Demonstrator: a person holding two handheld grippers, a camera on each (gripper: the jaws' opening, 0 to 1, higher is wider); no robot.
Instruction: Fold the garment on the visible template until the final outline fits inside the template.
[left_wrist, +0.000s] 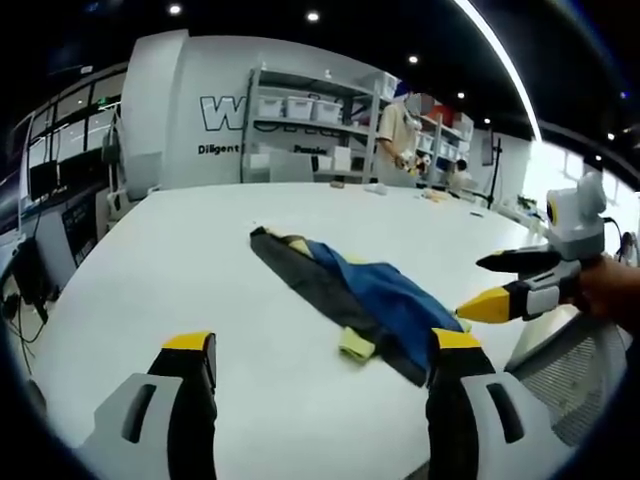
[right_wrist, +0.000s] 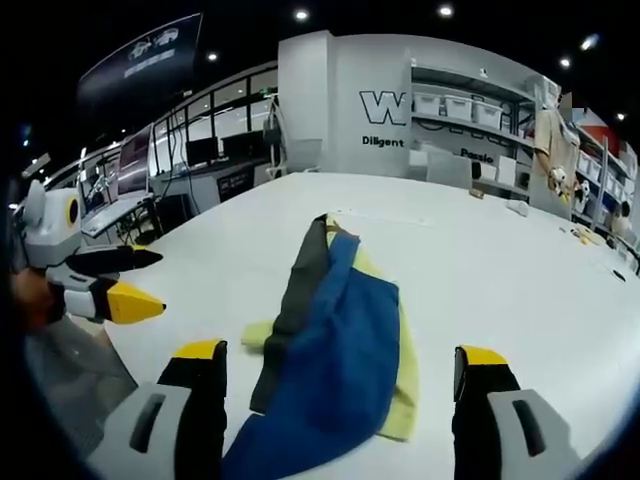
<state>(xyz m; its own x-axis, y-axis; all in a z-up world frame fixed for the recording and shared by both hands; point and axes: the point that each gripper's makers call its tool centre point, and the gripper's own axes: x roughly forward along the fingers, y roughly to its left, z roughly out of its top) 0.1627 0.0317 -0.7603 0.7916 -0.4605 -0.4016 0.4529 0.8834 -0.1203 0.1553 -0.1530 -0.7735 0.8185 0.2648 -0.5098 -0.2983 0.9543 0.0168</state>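
Right gripper view: garment between jaws

Soft matt cloth garment on a smooth, seemingly matt table.

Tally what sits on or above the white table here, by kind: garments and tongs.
Blue, grey and yellow fabric garment: 1
Yellow-tipped black tongs: 2, left tongs and right tongs, both open
Total: 3, on the white table

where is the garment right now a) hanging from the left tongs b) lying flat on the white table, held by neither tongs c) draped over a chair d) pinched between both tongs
b: the garment lies on the white table, with the left tongs and right tongs open and apart from it.
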